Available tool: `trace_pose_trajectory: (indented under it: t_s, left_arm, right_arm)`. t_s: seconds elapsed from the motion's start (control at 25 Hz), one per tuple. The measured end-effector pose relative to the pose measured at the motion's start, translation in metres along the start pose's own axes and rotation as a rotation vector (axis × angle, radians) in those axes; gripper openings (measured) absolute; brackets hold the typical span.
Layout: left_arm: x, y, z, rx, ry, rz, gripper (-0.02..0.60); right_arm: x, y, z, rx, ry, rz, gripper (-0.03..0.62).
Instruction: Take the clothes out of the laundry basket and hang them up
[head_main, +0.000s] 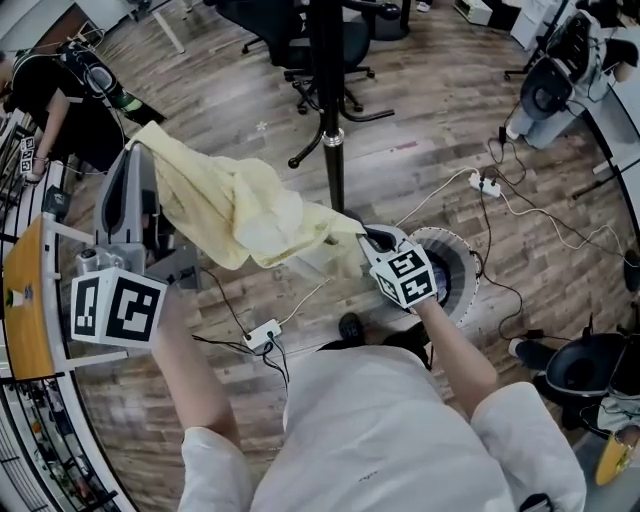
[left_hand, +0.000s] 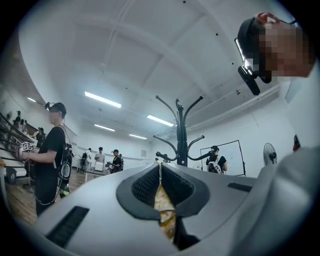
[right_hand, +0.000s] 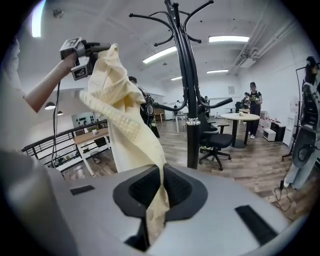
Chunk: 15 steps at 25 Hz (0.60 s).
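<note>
A pale yellow cloth (head_main: 240, 210) stretches in the air between my two grippers. My left gripper (head_main: 143, 140) is raised at the left and shut on the cloth's upper corner; in the left gripper view a strip of cloth (left_hand: 164, 210) is pinched between the jaws (left_hand: 161, 172). My right gripper (head_main: 365, 240) is shut on the cloth's lower end, over the round white laundry basket (head_main: 462, 262). The right gripper view shows the cloth (right_hand: 125, 125) rising from its jaws (right_hand: 162, 172) up to the left gripper (right_hand: 97, 48). The black coat stand (head_main: 330, 100) rises just behind the cloth.
A black office chair (head_main: 320, 40) stands behind the coat stand. Cables and a power strip (head_main: 262, 335) lie on the wood floor near my feet. A wooden table edge (head_main: 25, 300) and a railing are at left. Other people stand around the room, one at far left (head_main: 50, 100).
</note>
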<state>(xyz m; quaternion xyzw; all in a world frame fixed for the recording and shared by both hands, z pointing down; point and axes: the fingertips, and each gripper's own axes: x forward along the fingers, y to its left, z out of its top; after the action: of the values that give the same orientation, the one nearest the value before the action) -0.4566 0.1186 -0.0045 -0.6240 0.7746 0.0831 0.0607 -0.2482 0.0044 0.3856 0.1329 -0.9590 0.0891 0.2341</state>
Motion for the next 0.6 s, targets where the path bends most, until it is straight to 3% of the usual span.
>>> trace_pose_trajectory:
  t_s: [0.2, 0.6]
  left_arm:
    - [-0.014, 0.026, -0.021, 0.000, 0.039, 0.065, 0.028]
    - [-0.034, 0.050, -0.086, -0.036, 0.143, 0.124, 0.028]
  right_arm:
    - [-0.031, -0.005, 0.044, -0.038, -0.064, -0.003, 0.023]
    - [-0.071, 0.005, 0.130, -0.157, -0.192, 0.008, 0.023]
